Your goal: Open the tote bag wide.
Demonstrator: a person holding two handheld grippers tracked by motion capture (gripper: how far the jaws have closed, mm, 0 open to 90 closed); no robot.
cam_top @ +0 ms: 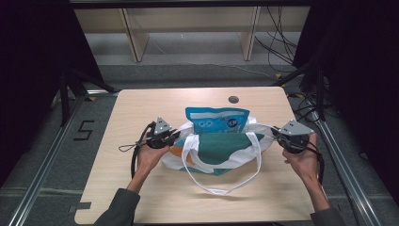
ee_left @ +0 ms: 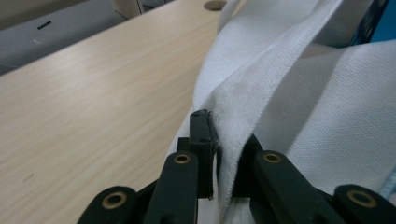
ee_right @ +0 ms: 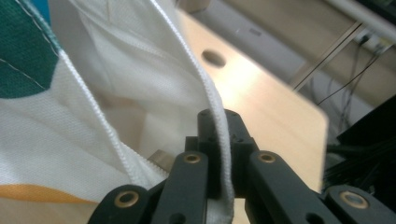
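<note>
**Jaws pinched on the bag's rim, both sides**

Jaws of both grippers were clamped on the white hem of the tote bag [cam_top: 221,153], which lay on the bench [cam_top: 141,108] with its mouth held apart. A blue snack pouch [cam_top: 217,119] stood out of the opening. The left gripper [ee_left: 219,149] and right gripper [ee_right: 223,140] each held only a thin seam; pulling wider would likely slip the cloth free, closing the mouth.

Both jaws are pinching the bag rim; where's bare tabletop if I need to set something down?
Free: the table's far strip behind the blue packet, apart from the round hole; the left side beyond the left gripper; the near edge below the handle loop. Crowded: the middle, under the tote bag, out to the right gripper.
</note>
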